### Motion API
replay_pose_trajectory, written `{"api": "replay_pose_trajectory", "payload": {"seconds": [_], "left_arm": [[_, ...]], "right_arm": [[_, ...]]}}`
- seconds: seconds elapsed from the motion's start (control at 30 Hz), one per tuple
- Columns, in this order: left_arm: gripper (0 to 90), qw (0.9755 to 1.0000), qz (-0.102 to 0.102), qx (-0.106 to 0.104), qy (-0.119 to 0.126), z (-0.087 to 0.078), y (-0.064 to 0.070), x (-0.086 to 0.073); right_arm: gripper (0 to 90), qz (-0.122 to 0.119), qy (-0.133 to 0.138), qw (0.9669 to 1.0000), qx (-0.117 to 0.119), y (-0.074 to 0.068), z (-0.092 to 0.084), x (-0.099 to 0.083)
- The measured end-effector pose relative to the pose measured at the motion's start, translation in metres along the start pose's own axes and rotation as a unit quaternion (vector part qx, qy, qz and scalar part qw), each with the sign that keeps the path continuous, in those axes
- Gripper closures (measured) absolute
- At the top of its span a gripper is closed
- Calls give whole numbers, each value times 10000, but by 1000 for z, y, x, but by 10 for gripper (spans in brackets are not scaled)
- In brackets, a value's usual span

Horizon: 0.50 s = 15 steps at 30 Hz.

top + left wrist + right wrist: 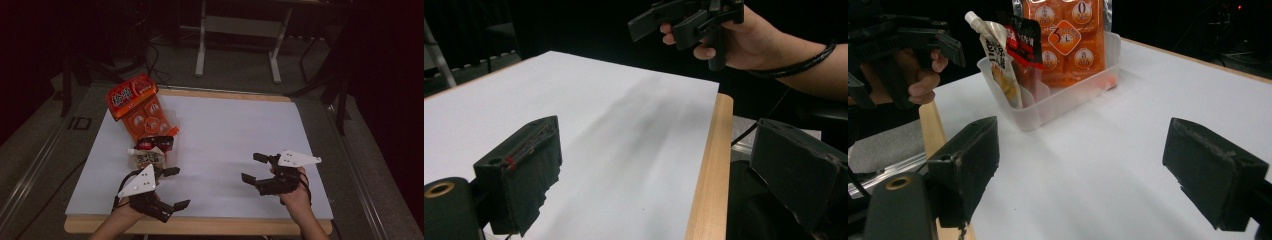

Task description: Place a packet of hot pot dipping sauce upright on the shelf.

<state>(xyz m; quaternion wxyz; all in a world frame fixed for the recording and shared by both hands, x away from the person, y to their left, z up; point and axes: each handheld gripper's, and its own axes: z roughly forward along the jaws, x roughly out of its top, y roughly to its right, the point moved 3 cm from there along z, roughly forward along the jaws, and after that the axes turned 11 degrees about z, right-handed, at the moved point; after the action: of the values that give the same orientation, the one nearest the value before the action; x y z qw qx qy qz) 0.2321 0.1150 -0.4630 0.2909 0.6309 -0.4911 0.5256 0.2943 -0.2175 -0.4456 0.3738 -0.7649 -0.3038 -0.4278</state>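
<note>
With both grippers [175, 187] [253, 168] spread and empty, we should approach the pouch [998, 60] (upright in its bin [1058, 102]) from above.

Beside the translucent, smooth plastic tray [1048, 107], a matt white paper sheet [1108, 165] covers the pale wooden table [709, 170], while in the tray stand glossy foil-like packets, the orange pack [1068, 40] and spouted pouch [995, 60], and rough, matt black pads [1215, 170] face the jaws
</note>
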Motion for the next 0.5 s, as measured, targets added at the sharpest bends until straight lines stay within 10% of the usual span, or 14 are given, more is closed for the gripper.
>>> {"api": "replay_pose_trajectory", "payload": {"seconds": [0.5], "left_arm": [[68,9999,0,-11,-139,9,5,-17]], "right_arm": [[150,-66,-134,9999,-54,5,10,-22]]}}
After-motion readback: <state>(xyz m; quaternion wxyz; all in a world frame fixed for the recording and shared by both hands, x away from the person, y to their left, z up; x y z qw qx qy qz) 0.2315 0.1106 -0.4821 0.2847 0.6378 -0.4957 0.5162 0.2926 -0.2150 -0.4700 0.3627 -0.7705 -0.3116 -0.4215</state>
